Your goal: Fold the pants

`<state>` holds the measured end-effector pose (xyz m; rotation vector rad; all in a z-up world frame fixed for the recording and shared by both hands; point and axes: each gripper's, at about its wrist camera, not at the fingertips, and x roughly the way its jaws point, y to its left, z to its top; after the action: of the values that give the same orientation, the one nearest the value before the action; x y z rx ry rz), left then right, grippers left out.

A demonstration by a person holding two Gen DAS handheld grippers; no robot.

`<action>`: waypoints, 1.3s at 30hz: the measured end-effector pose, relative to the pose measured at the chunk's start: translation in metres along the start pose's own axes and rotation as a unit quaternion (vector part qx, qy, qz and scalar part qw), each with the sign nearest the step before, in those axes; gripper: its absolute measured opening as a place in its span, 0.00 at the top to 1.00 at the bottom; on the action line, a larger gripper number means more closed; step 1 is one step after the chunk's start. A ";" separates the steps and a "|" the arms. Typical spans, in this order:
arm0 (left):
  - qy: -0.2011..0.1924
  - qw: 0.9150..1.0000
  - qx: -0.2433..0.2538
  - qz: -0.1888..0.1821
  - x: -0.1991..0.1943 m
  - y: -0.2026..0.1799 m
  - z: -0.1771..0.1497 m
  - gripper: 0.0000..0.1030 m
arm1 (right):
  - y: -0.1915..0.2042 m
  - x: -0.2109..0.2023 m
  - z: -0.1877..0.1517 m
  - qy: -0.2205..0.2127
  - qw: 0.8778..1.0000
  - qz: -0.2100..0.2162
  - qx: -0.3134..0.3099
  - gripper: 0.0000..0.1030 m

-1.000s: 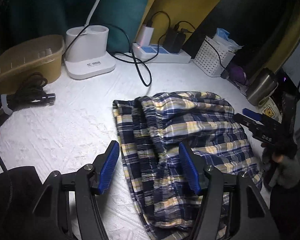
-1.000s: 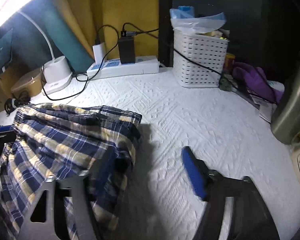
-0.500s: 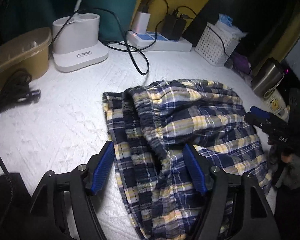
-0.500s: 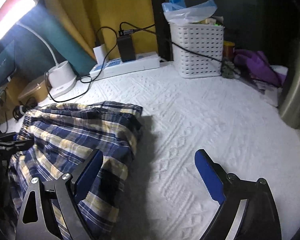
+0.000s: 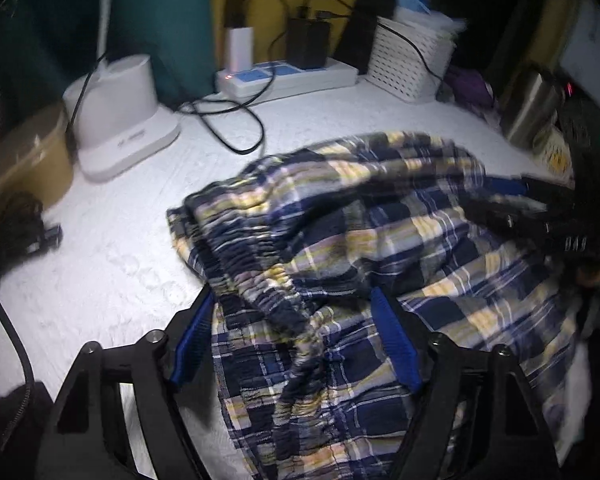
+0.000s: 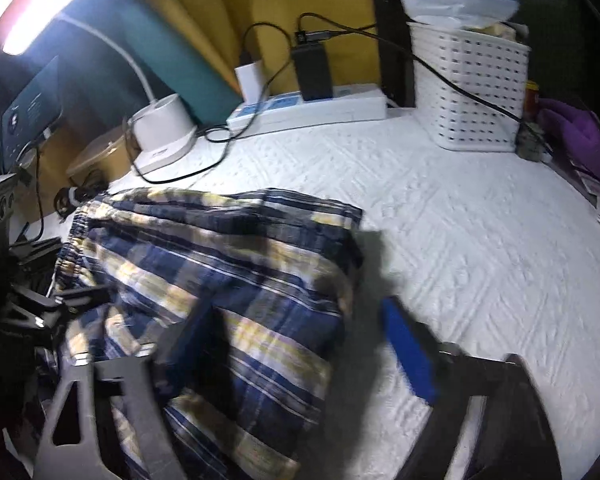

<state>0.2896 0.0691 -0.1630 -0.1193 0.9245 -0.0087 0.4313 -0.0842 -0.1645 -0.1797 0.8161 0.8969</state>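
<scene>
**Plaid pants bunched on the cloth, both grippers spread over them**

The navy, yellow and white plaid cotton pants (image 5: 380, 240) lie in a loosely folded heap on the white textured table covering (image 5: 112, 264). The gathered elastic waistband (image 5: 260, 280) runs diagonally across the near part of the heap in the left wrist view.

The left gripper (image 5: 296, 344) has its blue-padded fingers (image 5: 396, 344) set wide apart, one on each side of the waistband section. The fabric sits between the pads; whether either pad touches it cannot be told. The right gripper (image 6: 300, 348) also has its jaws spread apart. Its left finger is over the plaid fabric near the folded edge, and its right finger (image 6: 410, 354) is over bare table covering just beside the pants. Both views are motion-blurred.

Along the back of the surface stand a white cylindrical lamp base (image 5: 120, 120), a white power strip with plugged-in adapters (image 5: 288, 76) and a white perforated plastic basket (image 6: 472, 92). A tan plastic tub (image 5: 28, 160) sits beside the lamp base. A black cable (image 5: 236, 120) loops across the covering between the lamp base and the pants.
</scene>
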 end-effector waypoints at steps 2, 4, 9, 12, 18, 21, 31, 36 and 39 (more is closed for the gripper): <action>-0.002 1.000 0.014 0.008 0.000 -0.004 -0.001 0.38 | 0.000 0.002 0.002 0.000 1.000 0.008 0.001 0.38; -0.004 1.000 0.028 0.006 -0.001 -0.009 -0.002 0.47 | 0.000 0.003 0.003 0.001 1.000 0.015 0.001 0.38; -0.011 1.000 0.024 -0.008 -0.004 -0.007 -0.002 0.64 | 0.006 0.003 0.003 0.002 1.000 0.018 -0.007 0.57; -0.023 0.999 0.036 0.001 -0.008 -0.013 -0.004 0.68 | 0.009 0.001 0.003 -0.003 1.000 0.019 -0.010 0.68; -0.053 0.997 0.050 0.004 -0.027 -0.019 -0.006 0.72 | 0.007 -0.017 0.004 -0.026 0.999 0.020 -0.002 0.84; -0.066 0.997 0.048 0.002 -0.038 -0.020 -0.006 0.72 | 0.015 -0.030 0.006 -0.040 0.999 0.015 -0.013 0.85; -0.107 0.993 0.053 0.001 -0.084 -0.030 -0.008 0.73 | 0.028 -0.067 0.004 -0.075 0.997 0.010 -0.016 0.85; -0.123 0.990 0.062 0.013 -0.107 -0.034 -0.005 0.72 | 0.034 -0.089 -0.001 -0.091 0.996 0.008 -0.021 0.85; -0.131 0.989 0.067 0.012 -0.121 -0.037 -0.003 0.72 | 0.040 -0.104 -0.004 -0.101 0.995 0.002 -0.028 0.85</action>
<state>0.2165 0.0395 -0.0647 0.0157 0.6606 -0.0320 0.3623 -0.1257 -0.0878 -0.1349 0.6045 0.9256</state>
